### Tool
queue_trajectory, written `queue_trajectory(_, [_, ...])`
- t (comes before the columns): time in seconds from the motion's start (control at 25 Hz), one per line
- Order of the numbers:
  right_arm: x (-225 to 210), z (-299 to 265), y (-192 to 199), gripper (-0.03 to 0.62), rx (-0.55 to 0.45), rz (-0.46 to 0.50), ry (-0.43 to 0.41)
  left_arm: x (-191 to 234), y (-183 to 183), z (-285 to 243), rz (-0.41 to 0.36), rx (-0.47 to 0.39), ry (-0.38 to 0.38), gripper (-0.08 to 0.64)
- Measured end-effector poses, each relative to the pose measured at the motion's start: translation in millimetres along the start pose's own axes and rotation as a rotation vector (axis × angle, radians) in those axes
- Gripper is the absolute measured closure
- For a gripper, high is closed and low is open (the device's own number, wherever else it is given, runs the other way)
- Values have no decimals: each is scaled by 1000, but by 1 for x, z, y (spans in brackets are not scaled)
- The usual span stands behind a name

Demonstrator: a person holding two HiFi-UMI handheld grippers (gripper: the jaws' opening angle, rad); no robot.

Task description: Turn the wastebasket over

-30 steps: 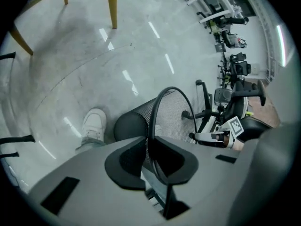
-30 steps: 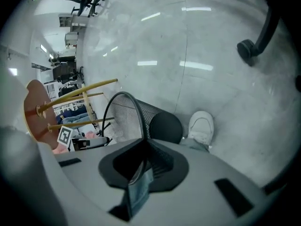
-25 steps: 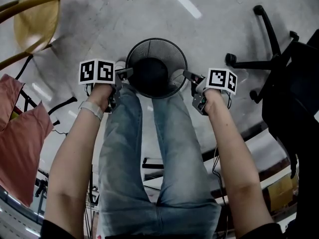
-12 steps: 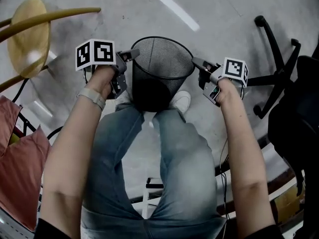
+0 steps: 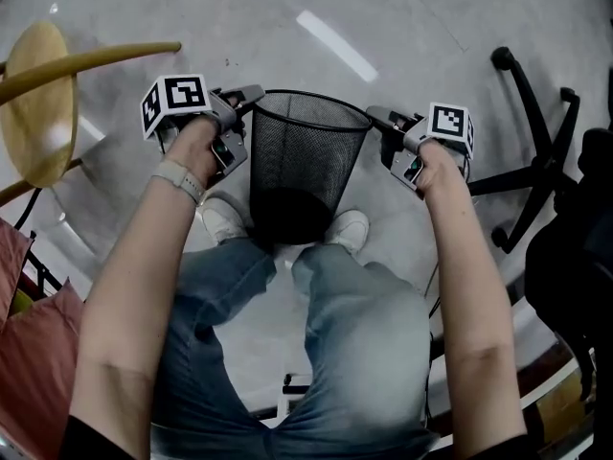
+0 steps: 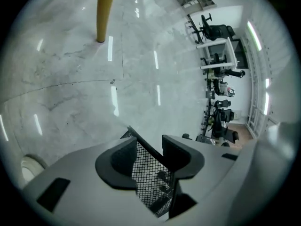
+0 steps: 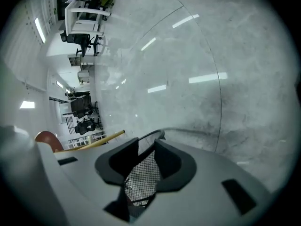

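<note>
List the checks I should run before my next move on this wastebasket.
1. Wastebasket stands mouth up: ok.
2. Its base settled on the floor between the shoes: cannot tell from above.
3. Left hand-held gripper let go of the rim: ok. Its jaws have just been opening, and a gap shows beside the mesh wall between them.
4. Right hand-held gripper let go of the rim: ok. Its jaws have also just been opening, with the mesh wall between them and the pads not pressing.
5. Office chair base apart from the right hand-held gripper: ok.
</note>
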State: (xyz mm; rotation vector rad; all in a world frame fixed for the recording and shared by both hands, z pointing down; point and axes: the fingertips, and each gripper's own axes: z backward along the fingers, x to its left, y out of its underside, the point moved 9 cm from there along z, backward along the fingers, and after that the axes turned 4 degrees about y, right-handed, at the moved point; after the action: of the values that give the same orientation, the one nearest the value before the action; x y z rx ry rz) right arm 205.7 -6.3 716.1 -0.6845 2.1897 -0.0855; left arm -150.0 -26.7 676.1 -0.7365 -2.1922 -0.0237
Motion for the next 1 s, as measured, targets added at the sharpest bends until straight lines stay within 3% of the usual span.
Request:
queue_trajectory(0.16, [3, 0, 3, 489, -41, 61, 27, 4, 6, 1, -9, -33, 46, 377])
queue_trajectory(0.32, [23, 16, 10, 479, -95, 135, 49, -9, 20, 20, -110, -61, 66, 335])
queue_trajectory(0.4, [44, 26, 16, 479, -111, 220, 58, -15, 33, 38, -146, -97, 69, 332])
queue_trajectory(0.48, [66, 37, 26, 471, -97, 361, 81, -16, 58, 57, -162, -134, 68, 327])
queue_trajectory(0.6, [105, 46, 41, 446, 5, 657, 125, -15, 105, 84, -233, -206, 25, 319])
queue_trajectory(0.72, [137, 44, 57, 395, 115, 958, 189, -3, 161, 98, -309, -170, -50, 300])
queue_trajectory(0.84, [154, 33, 68, 356, 214, 1226, 247, 14, 212, 101, -342, -126, -74, 293])
queue_trajectory(0.92, [160, 23, 73, 345, 274, 1339, 251, 27, 242, 97, -343, -100, -71, 279])
queue_trajectory(1.0, [165, 10, 74, 339, 318, 1392, 230, 40, 262, 90, -304, -89, -67, 265])
